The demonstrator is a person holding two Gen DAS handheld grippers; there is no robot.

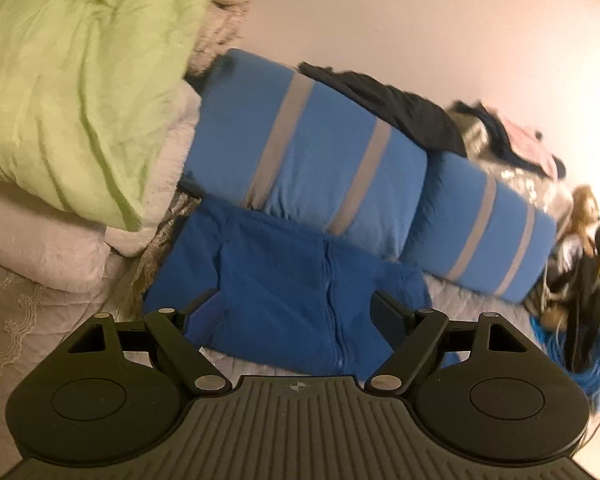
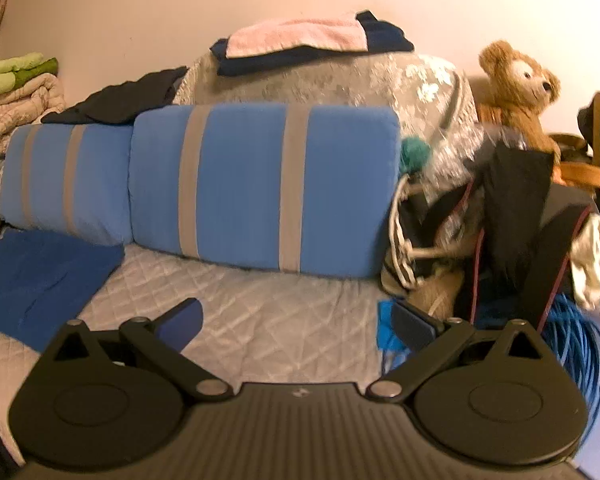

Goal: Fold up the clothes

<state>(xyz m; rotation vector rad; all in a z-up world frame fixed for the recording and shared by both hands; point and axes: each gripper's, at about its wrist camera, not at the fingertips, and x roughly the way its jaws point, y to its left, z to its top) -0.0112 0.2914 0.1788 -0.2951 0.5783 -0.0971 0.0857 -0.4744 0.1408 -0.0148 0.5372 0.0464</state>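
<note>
Left gripper (image 1: 296, 312) fingers spread wide, empty, hovering over the folded royal-blue garment (image 1: 284, 296), which lies flat on the quilted bedspread (image 2: 260, 320) against the striped blue bolsters (image 1: 312, 152). Right gripper (image 2: 296, 320) also wide open, empty, above bare quilt; garment off to its left. Teddy bear (image 2: 520, 84) at the far right.

Left wrist view smeared by motion – clothes heap (image 1: 512, 136) far right is just dark and pink blobs, items unreadable. Blue garment (image 1: 284, 300) near edge hidden behind the left gripper (image 1: 296, 312) body. Green quilt (image 1: 72, 80) cut by frame top and left. Right wrist view – blue garment (image 2: 40, 276) cut at left edge, blue cable coil (image 2: 580, 344) half hidden behind gripper frame.
</note>
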